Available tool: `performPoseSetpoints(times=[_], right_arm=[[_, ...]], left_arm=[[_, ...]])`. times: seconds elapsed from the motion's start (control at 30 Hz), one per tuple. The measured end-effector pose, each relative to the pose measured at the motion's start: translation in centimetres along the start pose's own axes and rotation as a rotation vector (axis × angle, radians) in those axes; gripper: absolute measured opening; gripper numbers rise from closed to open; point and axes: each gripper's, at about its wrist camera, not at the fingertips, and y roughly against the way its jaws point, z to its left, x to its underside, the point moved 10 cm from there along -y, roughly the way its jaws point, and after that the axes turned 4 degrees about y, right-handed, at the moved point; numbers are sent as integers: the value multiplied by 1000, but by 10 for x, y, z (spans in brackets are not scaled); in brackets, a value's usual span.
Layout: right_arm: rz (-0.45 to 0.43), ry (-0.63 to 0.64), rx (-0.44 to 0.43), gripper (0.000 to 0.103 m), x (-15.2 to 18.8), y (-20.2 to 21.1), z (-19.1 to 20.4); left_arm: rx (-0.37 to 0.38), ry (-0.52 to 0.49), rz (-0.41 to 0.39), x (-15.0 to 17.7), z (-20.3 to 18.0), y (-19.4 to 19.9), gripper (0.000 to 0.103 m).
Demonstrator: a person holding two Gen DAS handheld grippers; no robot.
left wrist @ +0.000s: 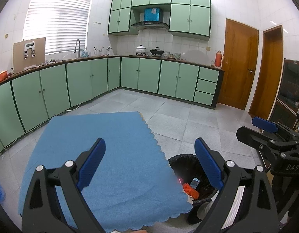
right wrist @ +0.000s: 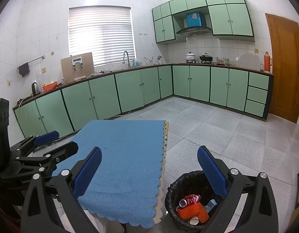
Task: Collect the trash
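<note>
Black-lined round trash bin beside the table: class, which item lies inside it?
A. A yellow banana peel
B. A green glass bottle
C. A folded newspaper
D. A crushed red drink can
D: the right wrist view shows a crushed red drink can in the black-lined round trash bin, above orange foam netting and a white paper cup.

Home kitchen: cabinets (left wrist: 81, 81), range hood (left wrist: 150, 24), sink faucet (left wrist: 77, 47).
</note>
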Motion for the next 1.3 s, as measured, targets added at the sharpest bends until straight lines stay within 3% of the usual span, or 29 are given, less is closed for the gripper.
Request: performPoseSetpoints(times=[1.3], right_arm=[[15, -10, -6, 97, 10, -10, -6]], left_arm=[[-2, 6, 9, 5, -1, -3, 90]])
